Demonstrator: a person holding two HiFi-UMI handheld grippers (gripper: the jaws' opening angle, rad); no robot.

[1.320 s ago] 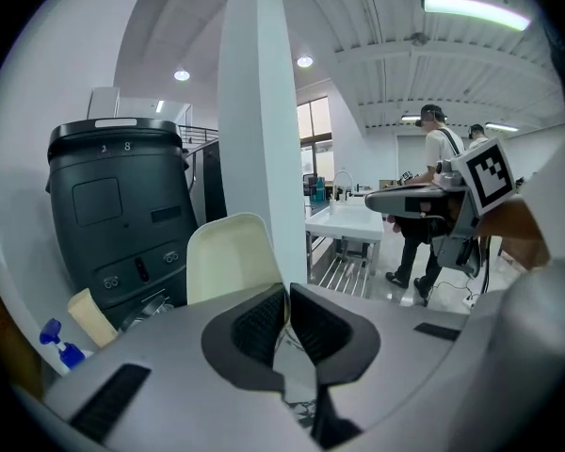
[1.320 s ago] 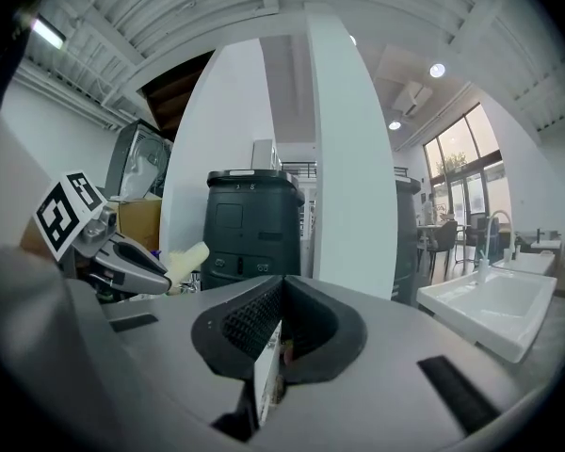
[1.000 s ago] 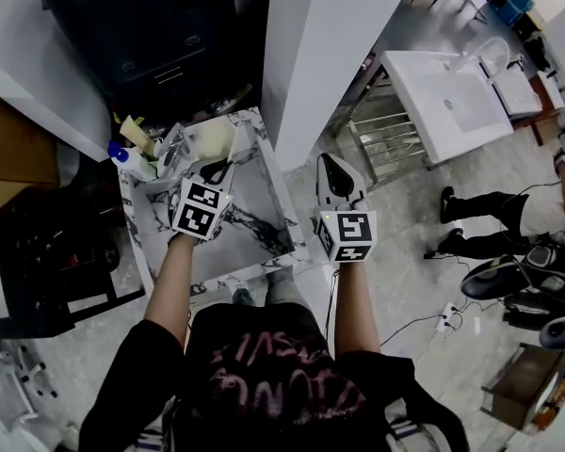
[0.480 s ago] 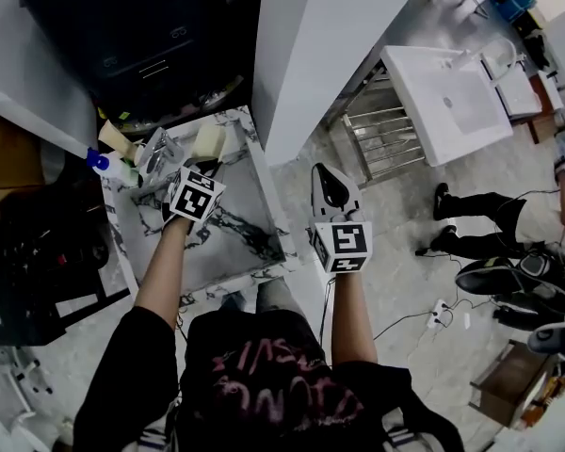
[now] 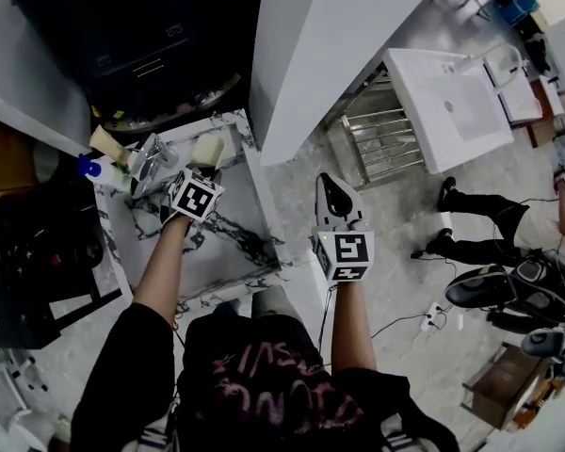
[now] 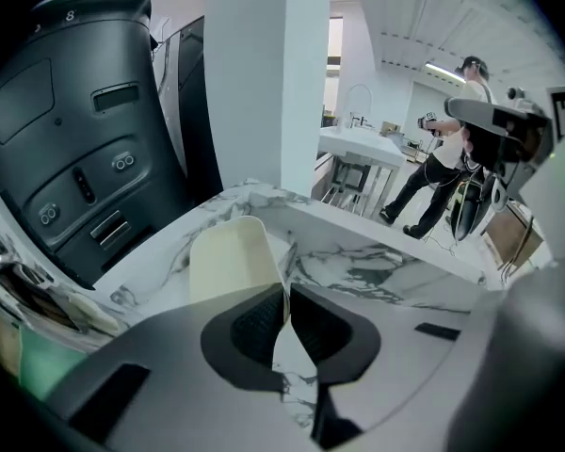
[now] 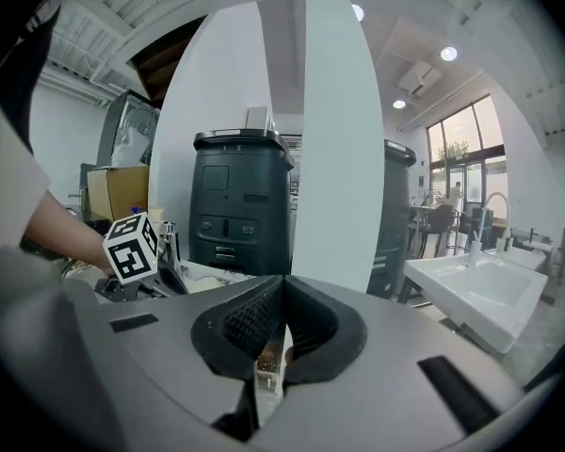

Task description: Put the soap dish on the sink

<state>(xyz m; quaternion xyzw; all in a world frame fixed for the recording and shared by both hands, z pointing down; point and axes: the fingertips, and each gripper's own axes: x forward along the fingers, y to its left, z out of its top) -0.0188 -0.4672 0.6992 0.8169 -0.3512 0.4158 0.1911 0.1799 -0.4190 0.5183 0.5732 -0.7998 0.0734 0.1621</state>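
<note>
Soap dish [image 6: 227,256] pinched by its rim in my left tongs [image 6: 284,292], long axis pointing away from them, over the marble sink's [image 5: 232,226] back ledge; right tongs [image 7: 282,292] clenched empty, farther off.

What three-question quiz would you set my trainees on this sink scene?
1. True or false: the right tongs are wide open.
2. What do the left tongs grip? A) a towel B) the cream plastic soap dish C) a sponge
3. Which tongs are over the white dark-veined marble sink?
Key: 1 false; 2 B; 3 left.
</note>
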